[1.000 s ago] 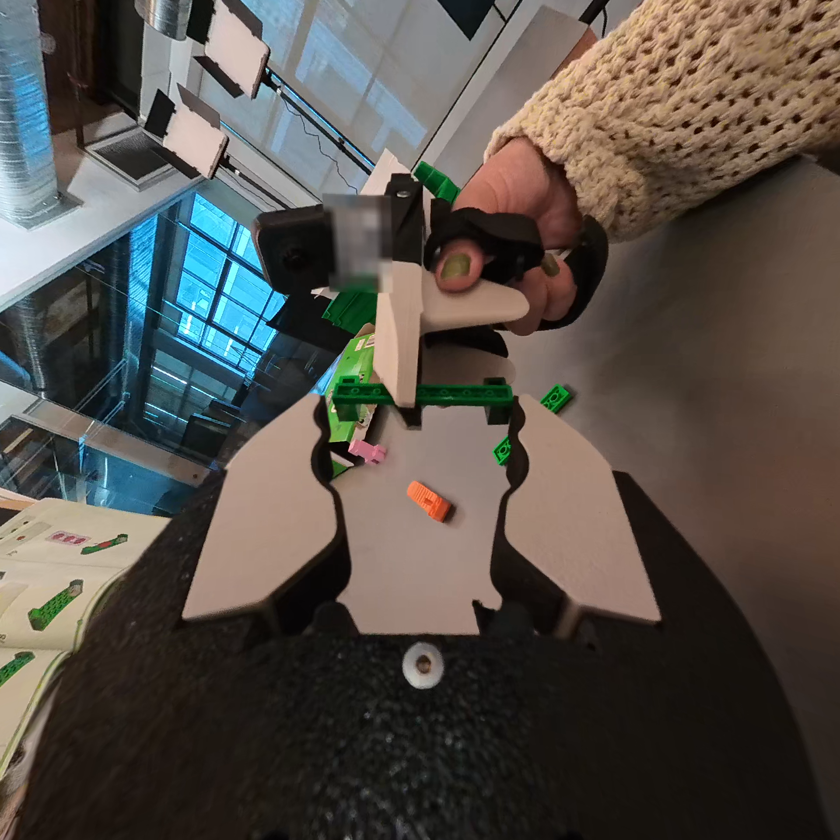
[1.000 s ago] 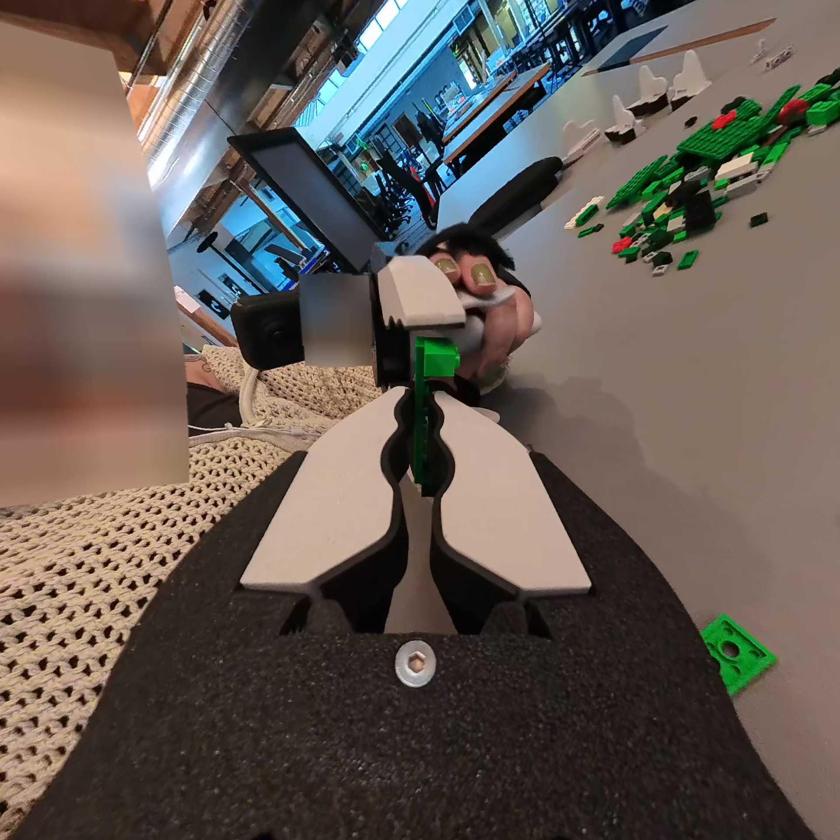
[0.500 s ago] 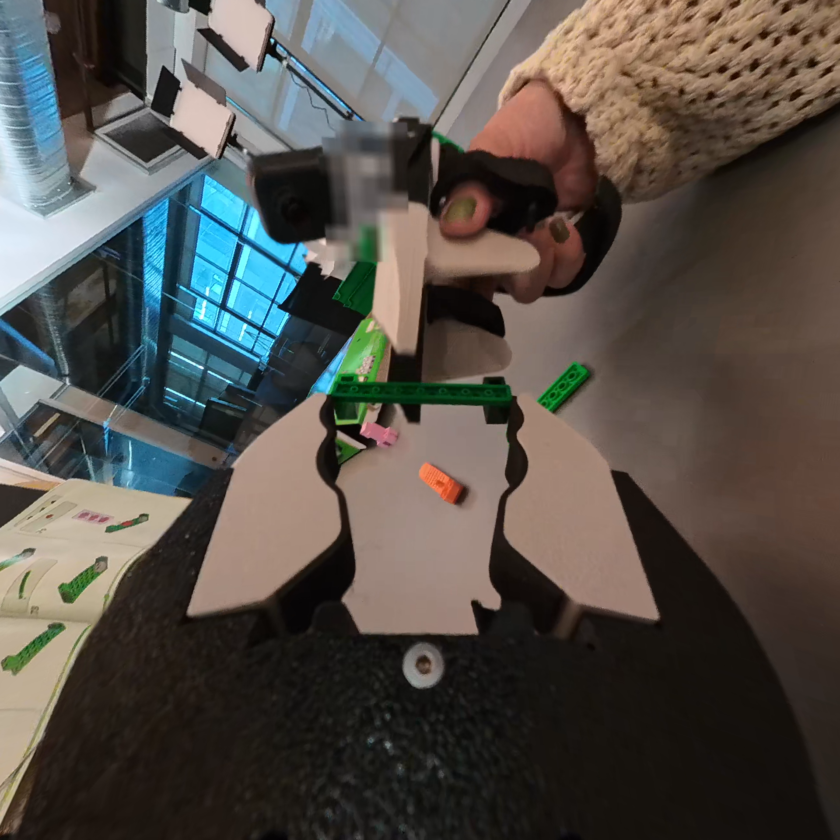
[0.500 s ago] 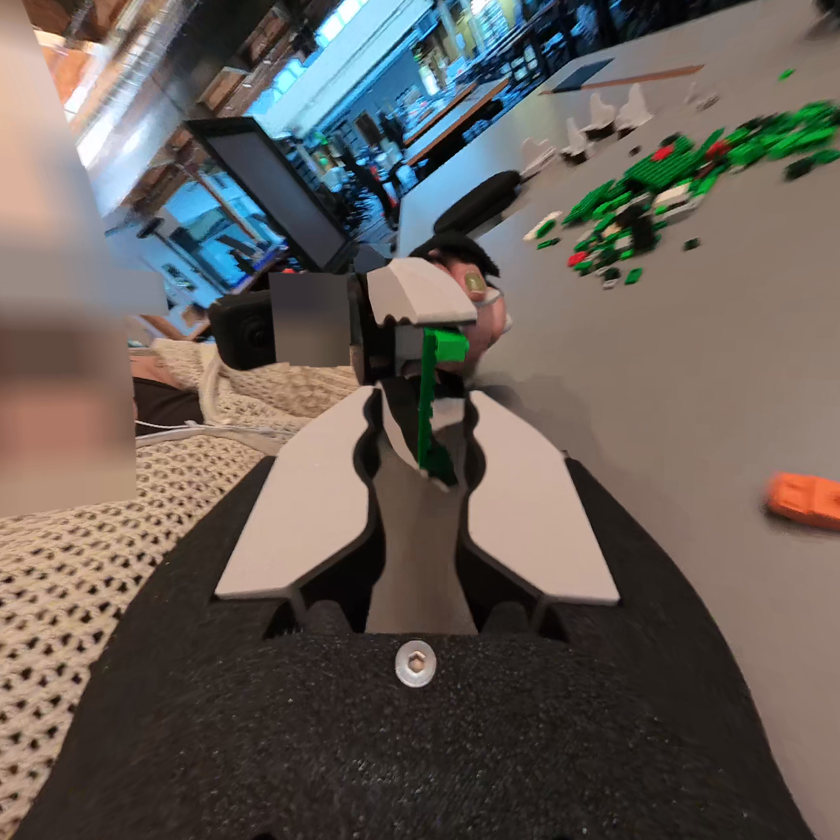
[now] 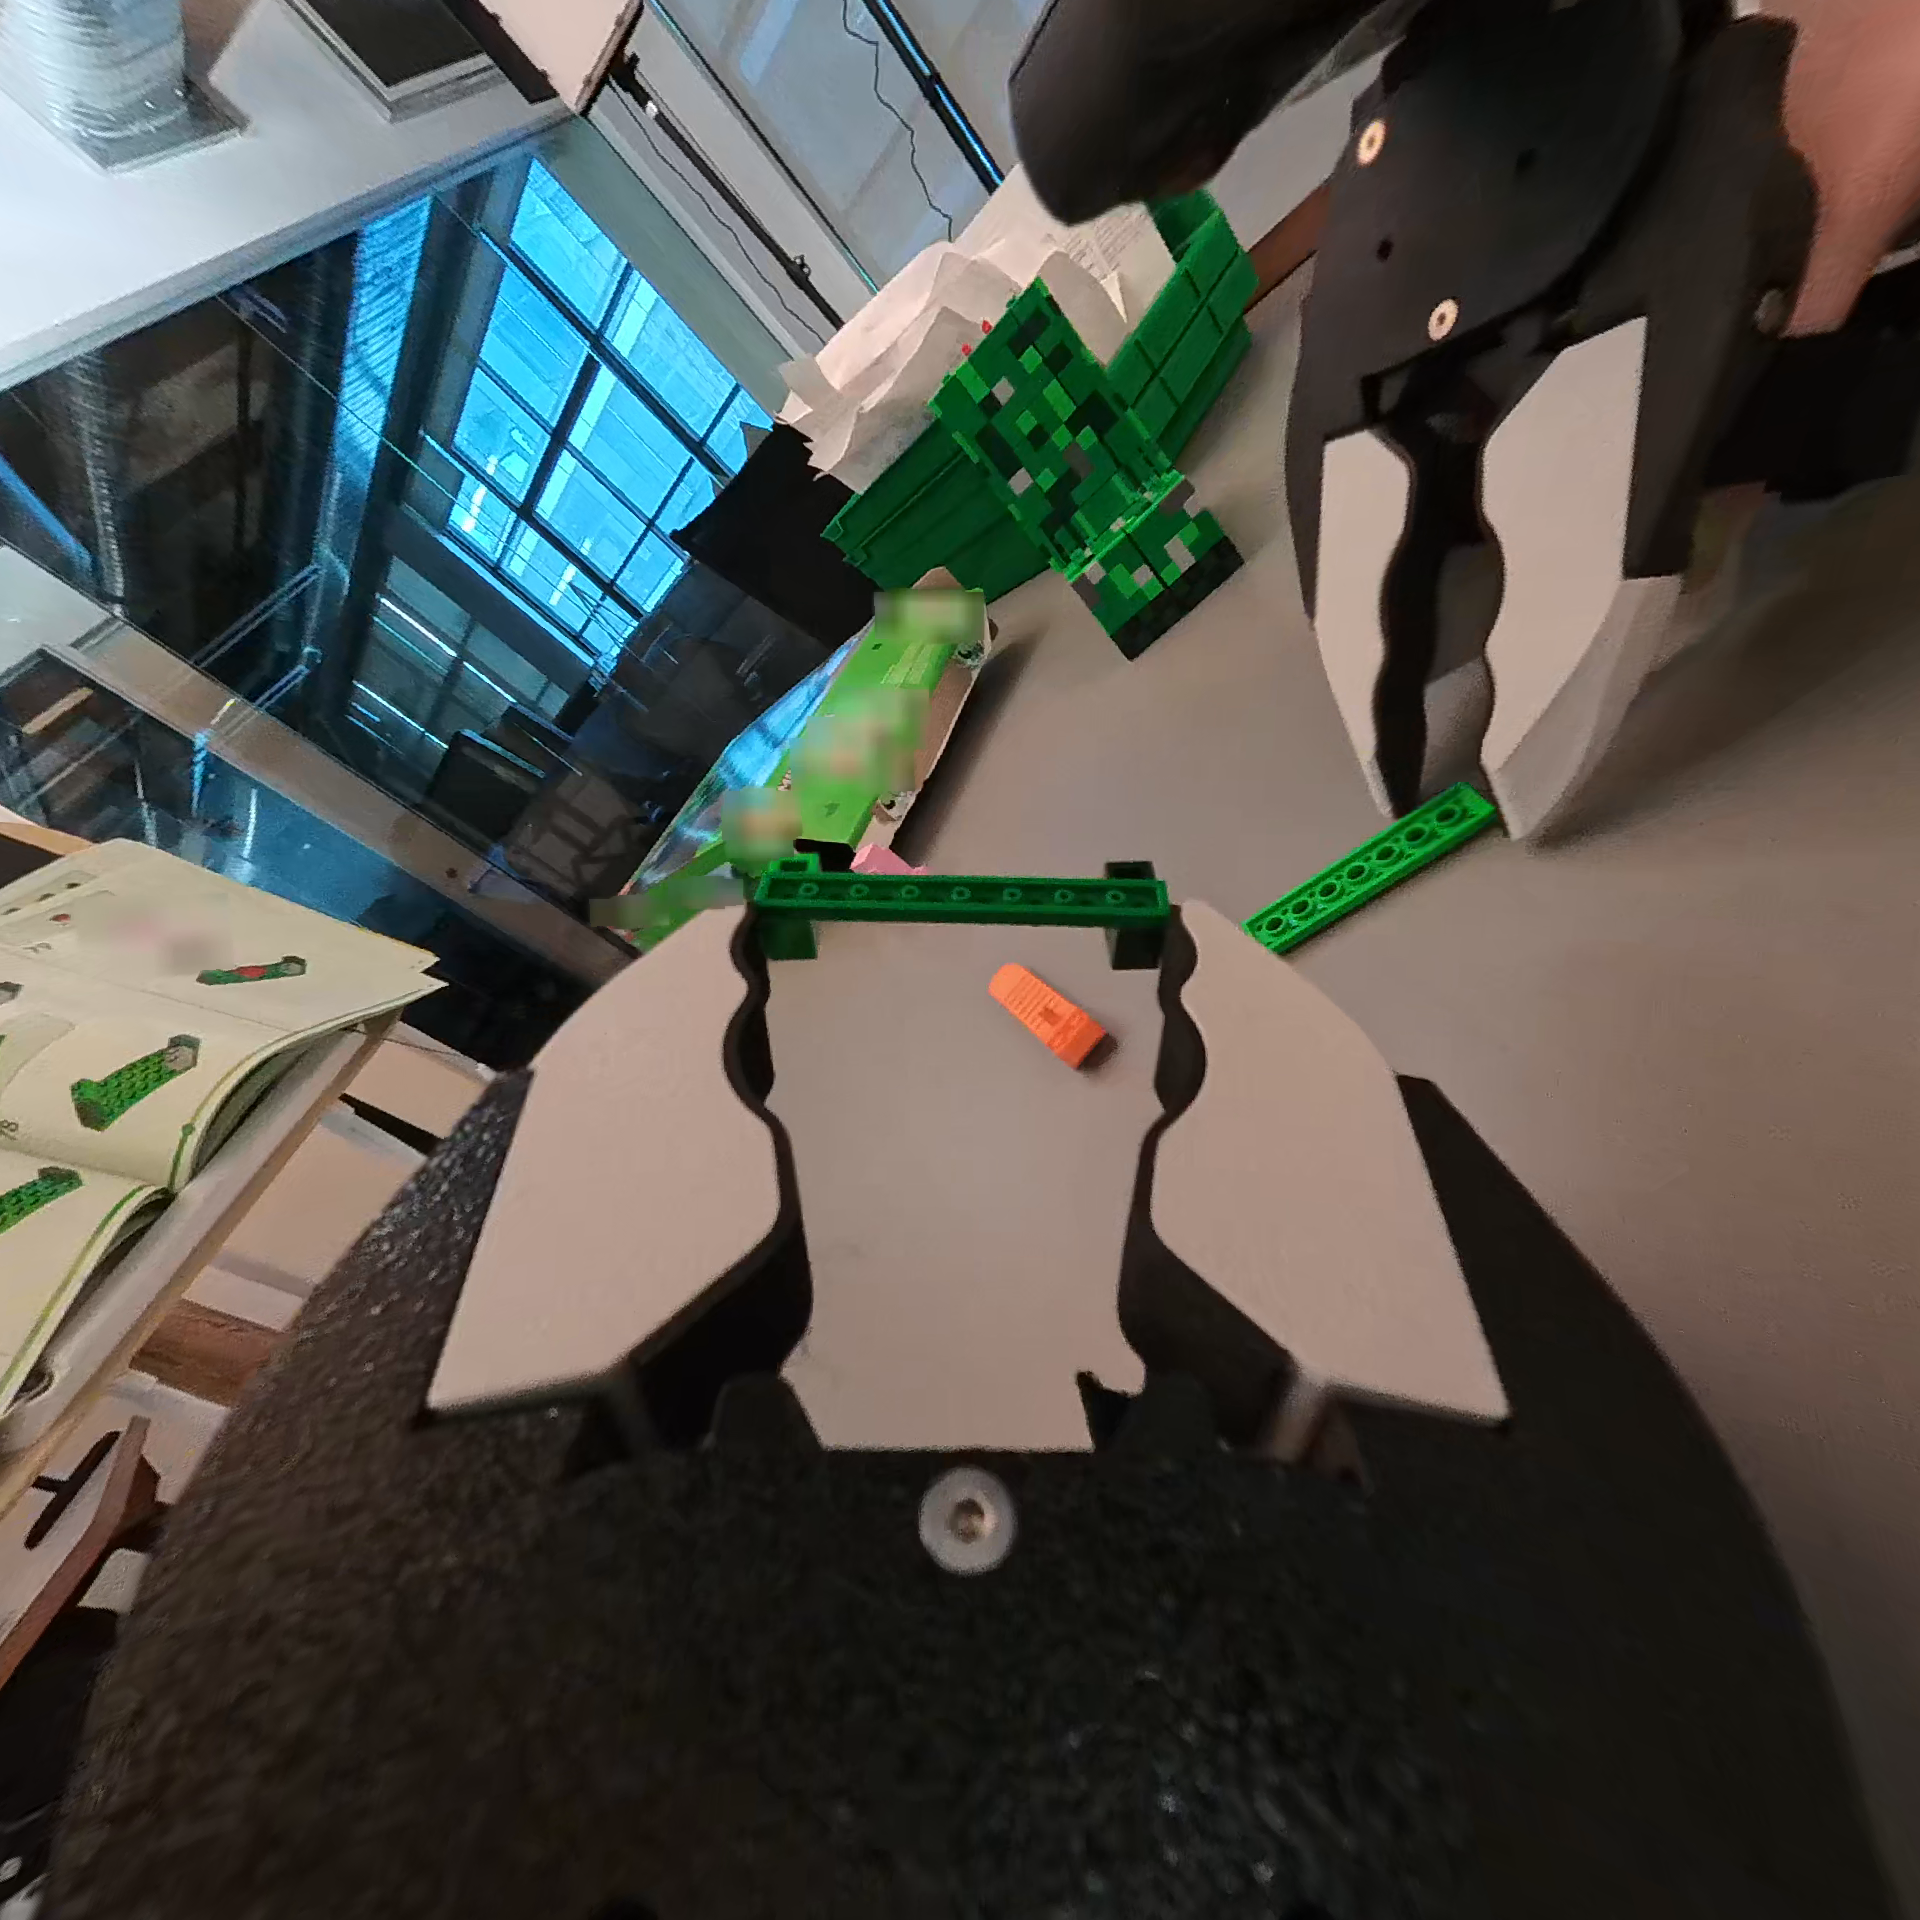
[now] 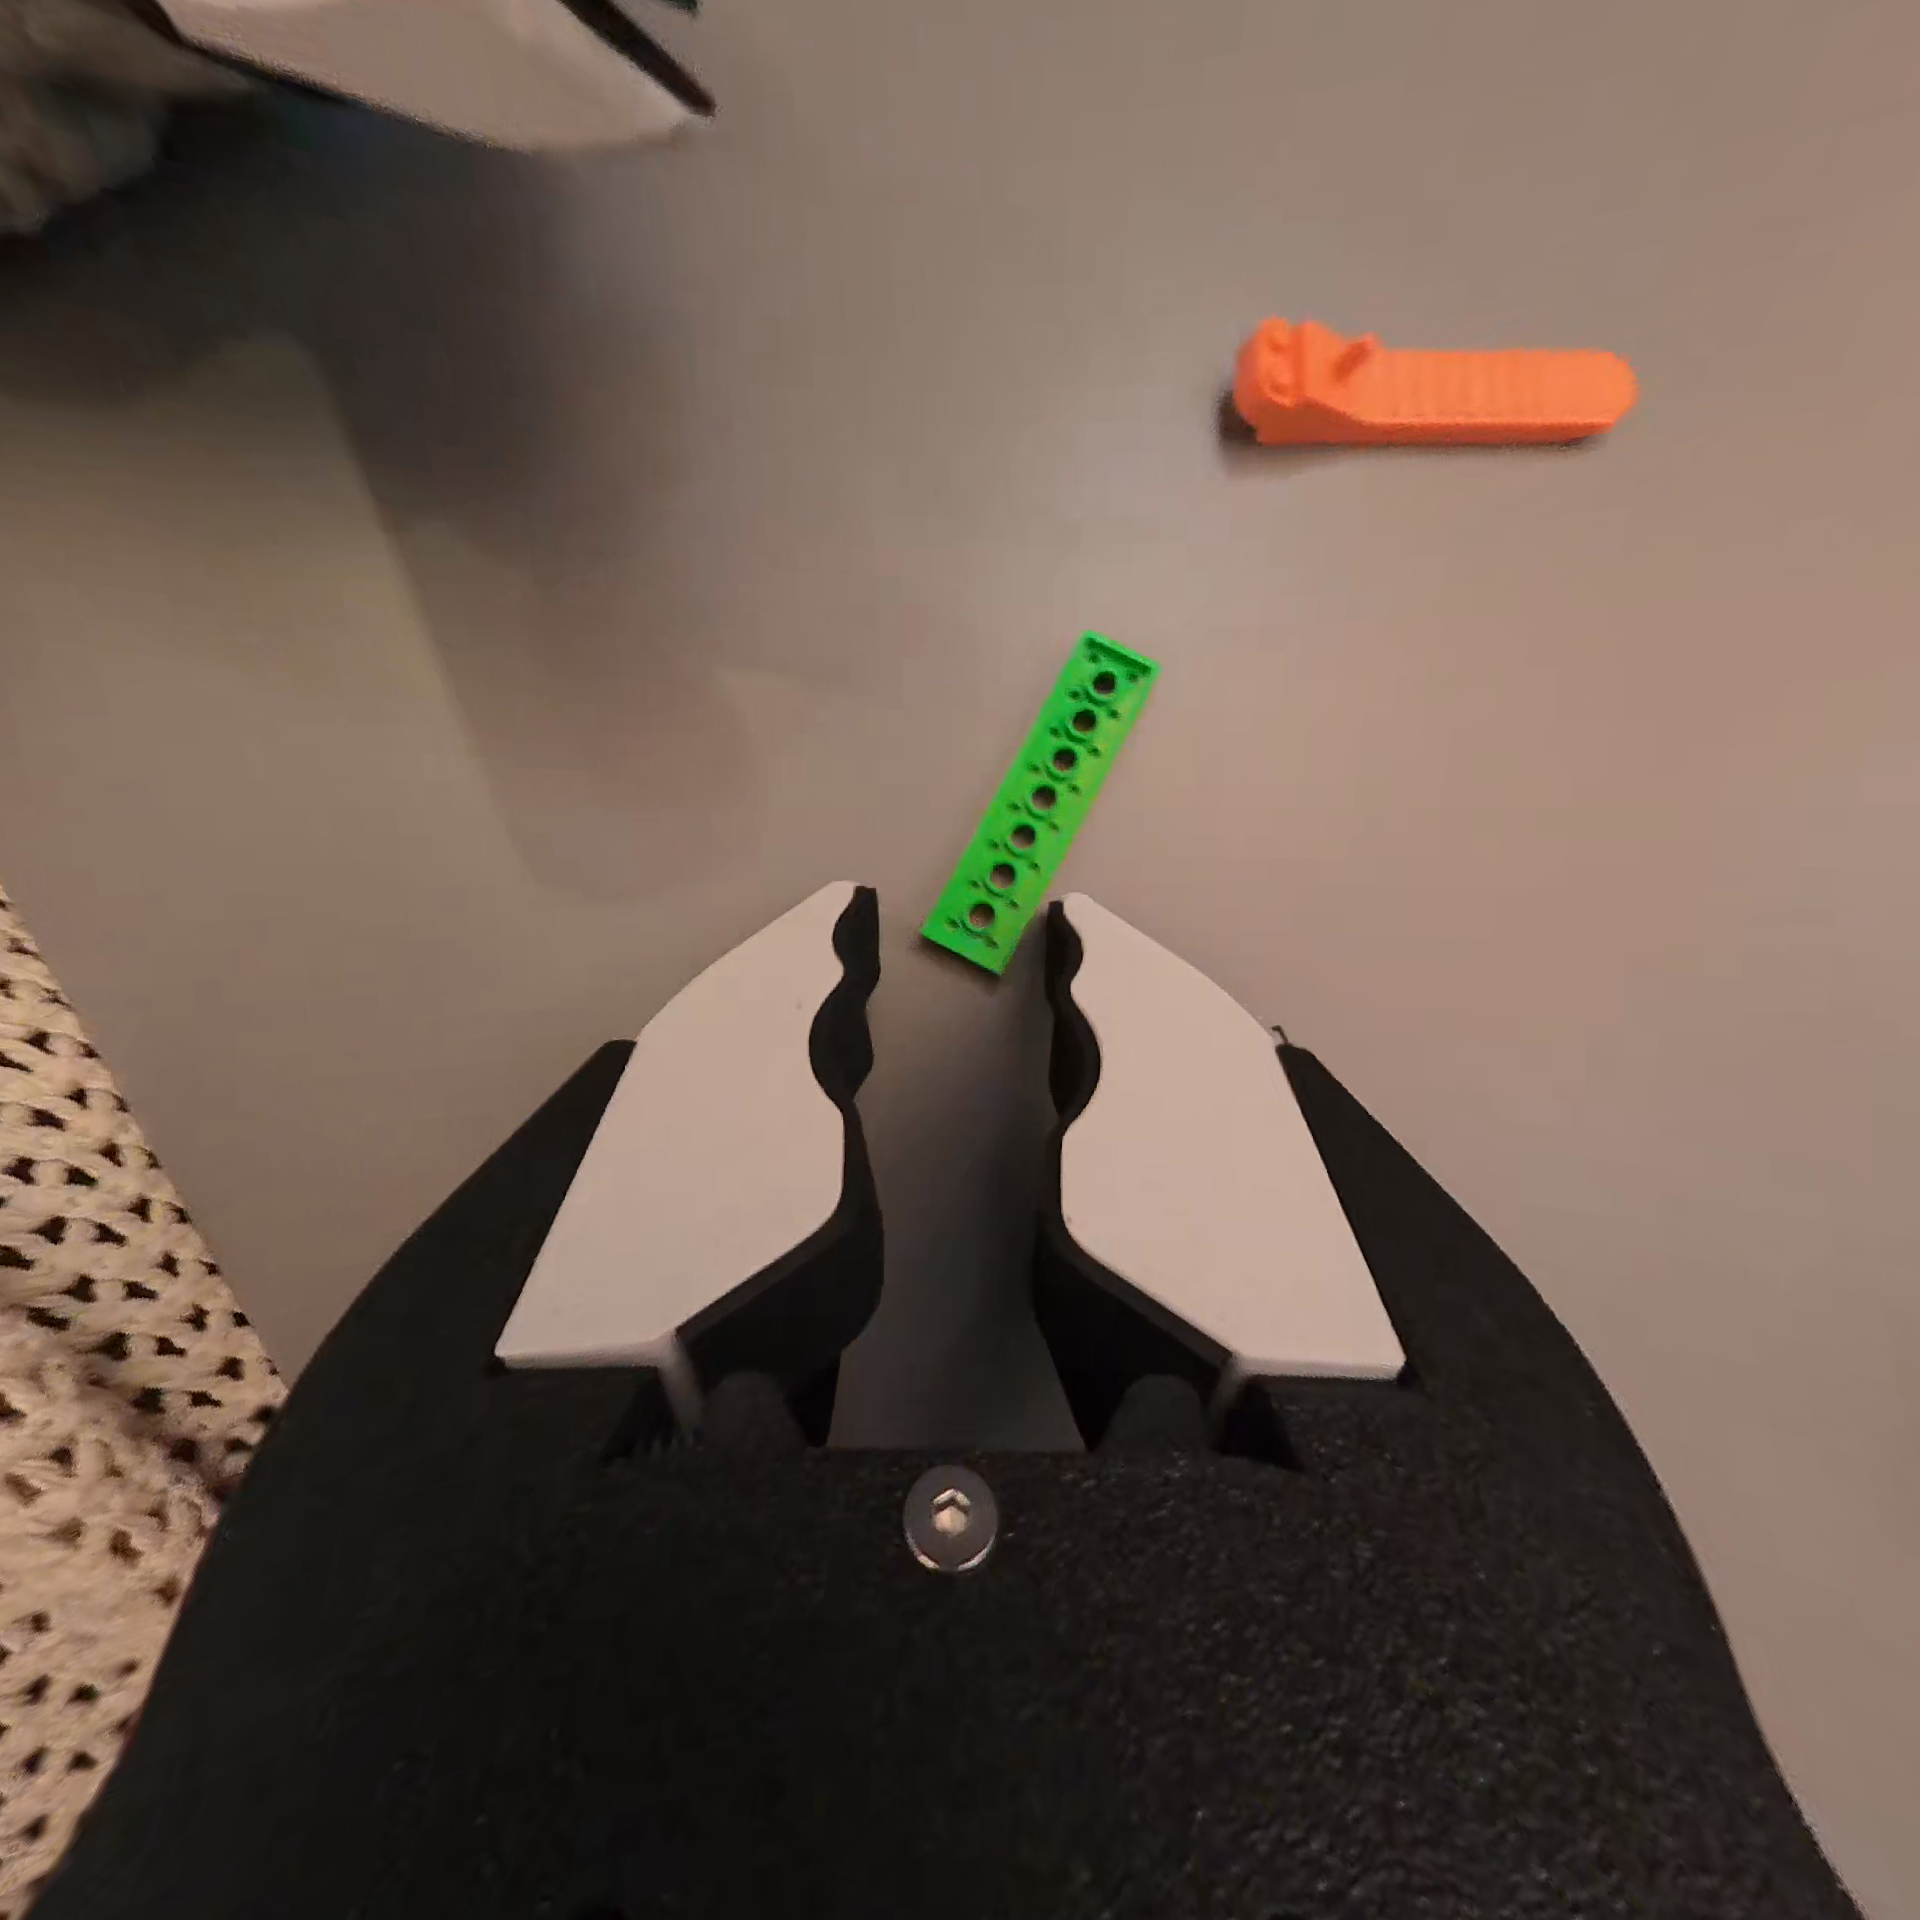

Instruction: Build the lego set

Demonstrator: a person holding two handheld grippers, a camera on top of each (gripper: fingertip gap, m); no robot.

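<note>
Green plate (image 6: 1041, 803) out of right gripper (image 6: 961, 914), onto table.

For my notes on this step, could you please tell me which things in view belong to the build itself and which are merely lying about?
Belonging to the build:
- green beam assembly, held in the left hand-held gripper
- loose green plate, before the open right hand-held gripper
- instruction booklet

Lying about:
- orange brick separator
- finished green figure
- green bins

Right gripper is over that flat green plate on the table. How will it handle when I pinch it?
The green plate looks thin, rigid and likely light, so it may skid on the smooth table. It lies flat, leaving the open right gripper little edge to catch.
</note>
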